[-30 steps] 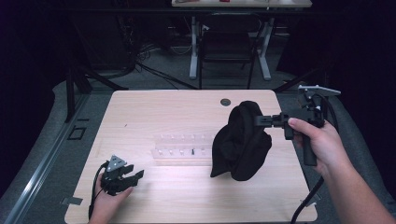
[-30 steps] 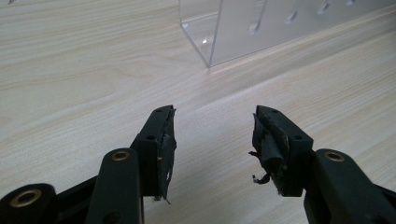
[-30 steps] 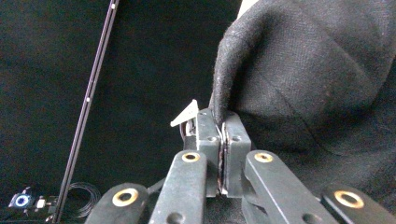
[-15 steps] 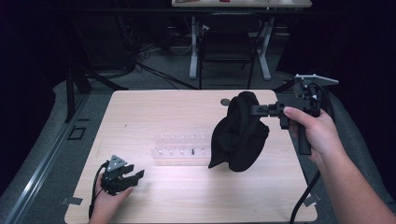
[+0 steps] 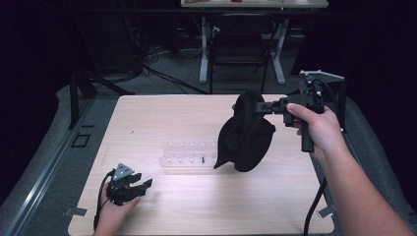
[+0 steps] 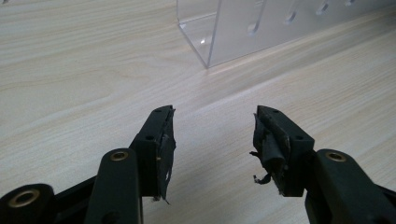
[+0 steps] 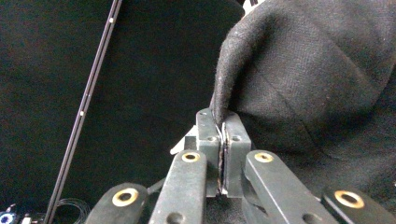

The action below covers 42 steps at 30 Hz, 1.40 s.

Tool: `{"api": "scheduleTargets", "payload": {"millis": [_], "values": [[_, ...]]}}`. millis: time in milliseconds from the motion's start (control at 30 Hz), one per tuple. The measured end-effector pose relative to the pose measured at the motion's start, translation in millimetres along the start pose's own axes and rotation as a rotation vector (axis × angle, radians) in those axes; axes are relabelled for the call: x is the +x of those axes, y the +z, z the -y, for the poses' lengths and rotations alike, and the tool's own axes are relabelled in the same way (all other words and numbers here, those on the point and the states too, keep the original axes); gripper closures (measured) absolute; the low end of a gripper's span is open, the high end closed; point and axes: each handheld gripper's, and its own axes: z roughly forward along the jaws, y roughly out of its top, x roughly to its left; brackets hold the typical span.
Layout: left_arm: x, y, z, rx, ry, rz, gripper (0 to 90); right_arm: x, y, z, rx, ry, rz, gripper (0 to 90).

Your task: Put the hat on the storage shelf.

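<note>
One black fabric cap (image 5: 246, 135) hung pinched in the right gripper (image 5: 259, 105). Left gripper (image 5: 142, 184) sat wide open, empty. One clear acrylic rack (image 5: 189, 156) on the wooden table (image 5: 172, 113).

The right gripper (image 5: 259, 104), clamped on the edge of the black cloth cap (image 5: 246, 135), is carrying it up and toward one o'clock across the wooden table (image 5: 196, 211); the cap is hanging higher, its lower edge clearing the tabletop more.

Two black handheld grippers, left gripper (image 5: 142, 184) and right gripper (image 5: 260, 105), brass-coloured rivets, grey three-cornered top plates, trailing black cables, bare forearms
</note>
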Motion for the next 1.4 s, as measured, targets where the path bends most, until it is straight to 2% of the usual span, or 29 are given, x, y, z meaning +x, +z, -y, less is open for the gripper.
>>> {"api": "scheduleTargets", "payload": {"millis": [500, 800, 1167, 1400], "values": [[1.2, 0.4, -0.3, -0.006, -0.003, 0.002, 47.7, -0.6, 31.3, -12.4, 0.013, 0.005, -0.01, 88.5], [1.8, 0.2, -0.9, 0.0, -0.001, 0.006, 47.7, 1.3, 48.2, -16.9, 0.017, -0.013, -0.009, 88.5], [1.4, 1.7, -1.1, -0.002, -0.005, 0.007, 47.7, -2.5, 63.4, -20.6, 0.026, -0.008, -0.007, 88.5], [1.6, 1.9, -1.2, 0.0, -0.004, 0.008, 47.7, -6.6, 64.3, -21.4, 0.023, -0.005, -0.004, 88.4]]}}
